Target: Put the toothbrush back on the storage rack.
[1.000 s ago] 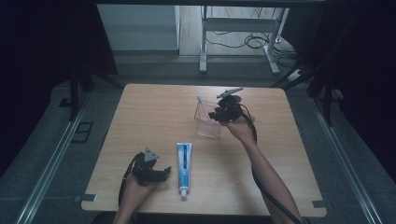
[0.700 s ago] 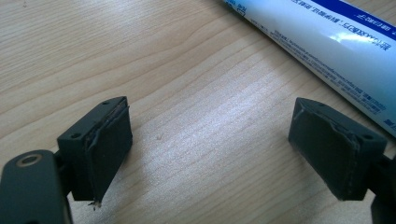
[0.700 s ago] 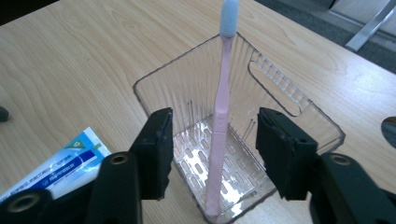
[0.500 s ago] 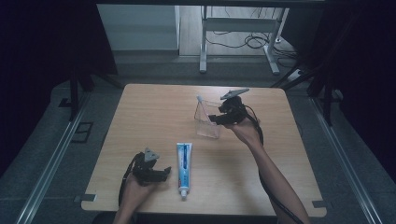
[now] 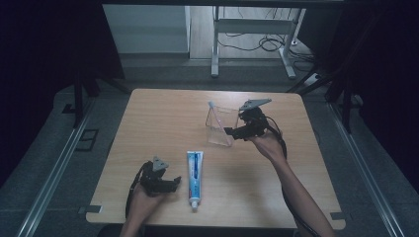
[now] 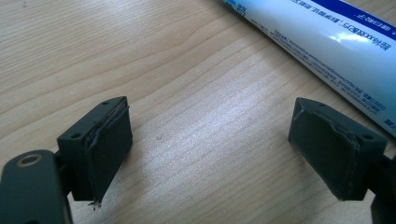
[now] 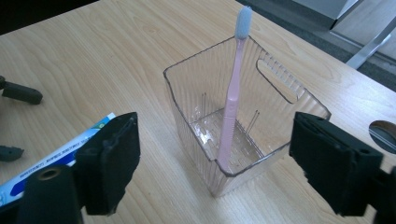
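The wooden table (image 5: 163, 118) lay under both my hands. A clear plastic bin (image 7: 243, 135) stood toward its far right, a pink toothbrush (image 7: 232, 98) leaning upright inside it. My right gripper (image 5: 230, 132) sat just beside the bin, jaws just opened wide and holding nothing. Near the front, the toothpaste tube (image 5: 194, 173) lay flat beside my left gripper (image 5: 174, 183), jaws apart and empty.
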{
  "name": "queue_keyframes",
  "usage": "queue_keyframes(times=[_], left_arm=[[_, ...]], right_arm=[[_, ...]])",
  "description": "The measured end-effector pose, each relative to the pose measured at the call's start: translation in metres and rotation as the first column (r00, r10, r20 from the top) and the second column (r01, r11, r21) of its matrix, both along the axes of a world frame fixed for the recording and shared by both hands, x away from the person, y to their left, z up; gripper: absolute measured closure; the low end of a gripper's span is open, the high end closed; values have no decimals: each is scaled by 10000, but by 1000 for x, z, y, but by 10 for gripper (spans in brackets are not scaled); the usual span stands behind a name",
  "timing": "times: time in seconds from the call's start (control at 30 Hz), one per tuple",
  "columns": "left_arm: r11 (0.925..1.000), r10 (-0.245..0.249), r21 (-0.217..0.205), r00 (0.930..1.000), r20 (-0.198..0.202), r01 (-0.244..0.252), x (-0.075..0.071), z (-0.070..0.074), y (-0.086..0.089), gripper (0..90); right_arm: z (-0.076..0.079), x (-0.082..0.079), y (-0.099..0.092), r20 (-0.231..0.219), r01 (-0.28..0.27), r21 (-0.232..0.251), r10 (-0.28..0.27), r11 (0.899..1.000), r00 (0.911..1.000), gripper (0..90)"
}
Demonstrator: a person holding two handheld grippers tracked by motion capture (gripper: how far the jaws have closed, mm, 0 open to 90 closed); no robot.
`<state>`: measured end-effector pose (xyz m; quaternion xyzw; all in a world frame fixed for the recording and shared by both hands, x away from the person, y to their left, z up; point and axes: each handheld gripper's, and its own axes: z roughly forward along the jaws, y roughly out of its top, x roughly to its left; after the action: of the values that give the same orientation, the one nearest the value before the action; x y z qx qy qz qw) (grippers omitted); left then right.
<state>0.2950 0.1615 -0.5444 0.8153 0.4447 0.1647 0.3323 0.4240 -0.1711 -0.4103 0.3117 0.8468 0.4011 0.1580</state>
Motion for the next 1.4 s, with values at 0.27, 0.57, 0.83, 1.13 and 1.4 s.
queue_keyframes(times=[0.27,0.57,0.83,1.13,1.4], left_arm=[[10000,-1,-2,10000,1,1,0,0,0,133],[10000,-20,18,10000,11,20,0,0,0,133],[10000,-15,15,10000,12,15,0,0,0,134],[10000,-15,9,10000,27,15,0,0,0,133],[10000,5,-13,10000,14,-5,0,0,0,133]], right_arm=[[1,-10,-7,101,-126,-214,128,9997,9999,129],[-9,-24,-11,-126,-391,-773,382,9962,9992,36],[-22,-37,-17,-407,-552,-750,522,9957,9978,0],[-31,-47,-30,-595,-411,-448,384,9982,9975,0],[-40,-58,-40,-689,-221,-465,188,9987,9974,0]])
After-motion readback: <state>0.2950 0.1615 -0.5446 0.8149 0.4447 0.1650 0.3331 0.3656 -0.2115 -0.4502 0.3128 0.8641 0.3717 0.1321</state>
